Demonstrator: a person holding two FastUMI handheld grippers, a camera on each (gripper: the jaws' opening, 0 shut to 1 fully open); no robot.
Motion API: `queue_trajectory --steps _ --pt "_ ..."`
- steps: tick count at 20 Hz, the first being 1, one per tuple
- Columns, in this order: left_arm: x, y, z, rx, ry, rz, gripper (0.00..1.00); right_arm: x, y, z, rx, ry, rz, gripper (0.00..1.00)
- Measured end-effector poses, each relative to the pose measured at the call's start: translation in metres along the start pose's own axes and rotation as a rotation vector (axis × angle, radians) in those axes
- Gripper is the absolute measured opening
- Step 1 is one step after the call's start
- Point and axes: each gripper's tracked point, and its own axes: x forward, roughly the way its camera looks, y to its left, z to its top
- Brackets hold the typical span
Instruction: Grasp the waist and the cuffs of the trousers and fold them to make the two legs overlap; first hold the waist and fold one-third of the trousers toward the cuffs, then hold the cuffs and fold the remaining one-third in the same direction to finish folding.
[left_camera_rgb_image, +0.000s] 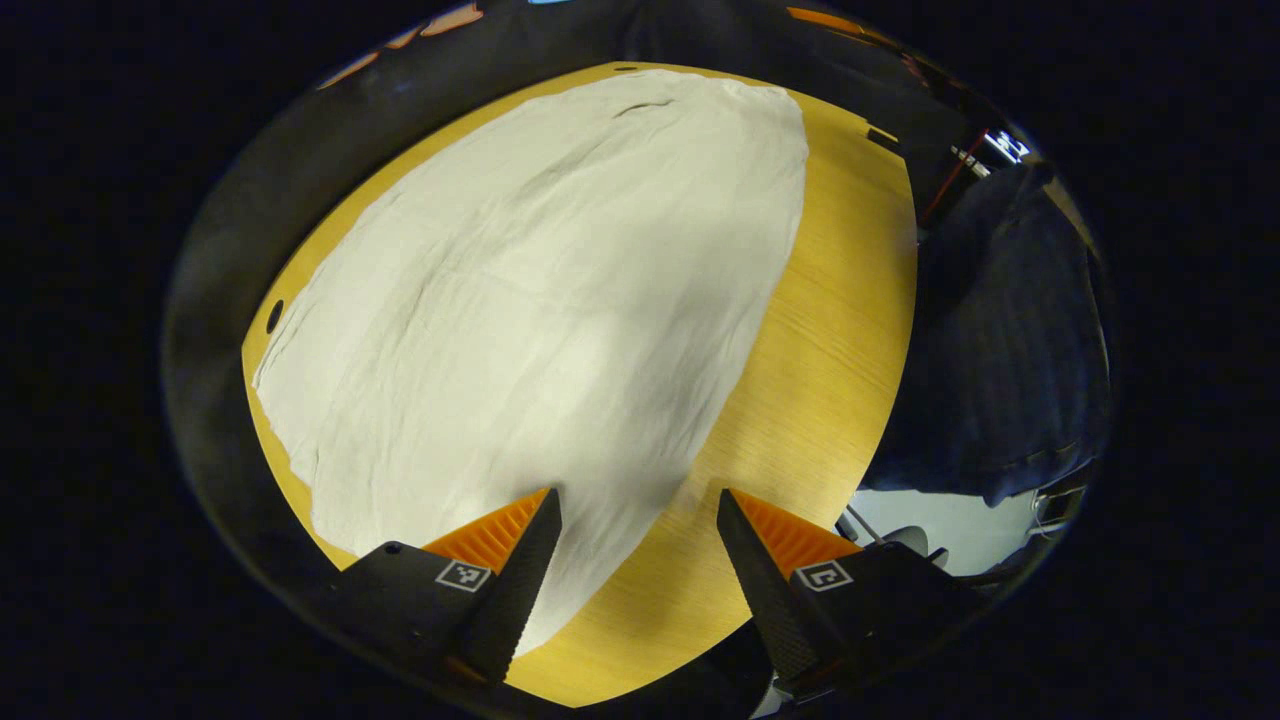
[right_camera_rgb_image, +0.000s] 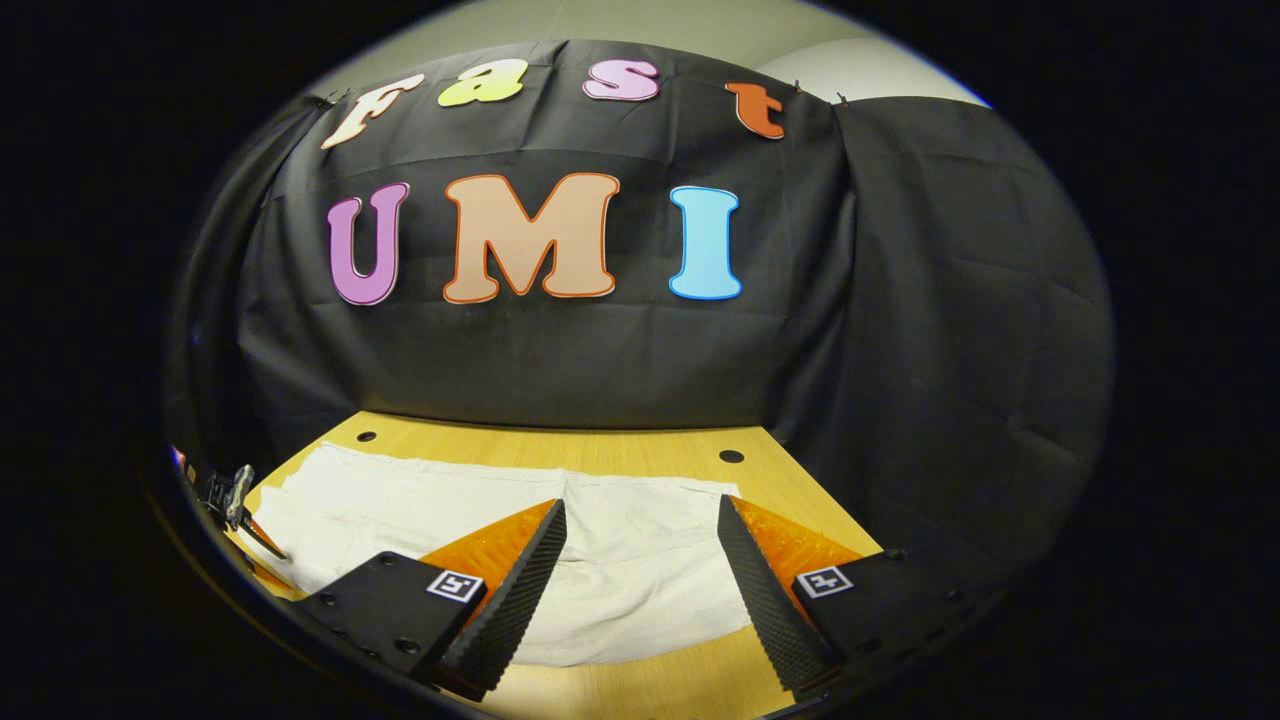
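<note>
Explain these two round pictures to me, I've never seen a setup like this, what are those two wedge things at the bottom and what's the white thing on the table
Each picture comes from a small fisheye camera riding on a hand-held two-finger gripper; a person holds one in each hand. The two wedges at the bottom are that gripper's own fingers.

In the left gripper view, the left gripper looks down on a pair of pale cream fabric trousers spread flat on a yellow wooden table. Its fingers stand apart, holding nothing. The dark blue shape at the right is the person's clothing.

In the right gripper view, the right gripper looks across the same trousers toward the black cloth wall of the booth. Its fingers are also apart and empty. The other gripper shows small at the left edge.

No fold has been started yet.
</note>
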Motion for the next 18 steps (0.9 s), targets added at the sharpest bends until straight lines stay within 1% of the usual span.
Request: queue_trajectory --steps 4,5,12,15,17,18 --pt "0.007 0.002 -0.012 0.062 0.061 -0.018 0.93 -0.001 -0.007 -0.007 0.007 0.018 -0.015 0.98" --pt "0.005 0.000 -0.013 0.070 0.074 -0.033 0.93 0.000 -0.009 -0.007 0.005 0.020 -0.019 0.98" --pt "0.003 -0.001 -0.015 0.130 0.149 -0.053 0.90 0.006 -0.015 -0.016 -0.003 0.043 -0.024 0.98" --pt "0.002 -0.004 -0.015 0.141 0.188 -0.051 0.88 0.009 -0.012 -0.022 -0.006 0.061 -0.004 0.98" --pt "0.003 -0.003 -0.016 0.151 0.210 -0.052 0.83 0.011 -0.008 -0.026 -0.017 0.075 0.019 0.98" --pt "0.002 -0.002 -0.015 0.156 0.219 -0.051 0.83 0.013 -0.006 -0.026 -0.027 0.079 0.032 0.98"
